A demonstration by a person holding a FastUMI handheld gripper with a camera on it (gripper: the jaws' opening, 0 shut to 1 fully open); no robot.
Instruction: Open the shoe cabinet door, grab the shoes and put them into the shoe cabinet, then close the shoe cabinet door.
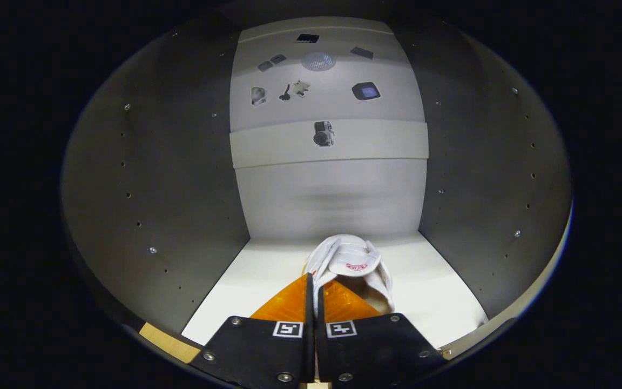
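Holding a white shoe inside the cabinet, low in the frame's centre.

Gripper fingers are nearly closed, pinching the shoe's rim between them; the shoe sits on the cabinet floor, toe pointing toward the back wall. To finish well, I'd release gently once the sole lies flat, then back straight out without snagging the rim.

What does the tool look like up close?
The tool has two flat black plates side by side, each with silver screws and a small square black-and-white marker near the middle seam. Two wedge-shaped fingers stick out ahead, tapering to points.
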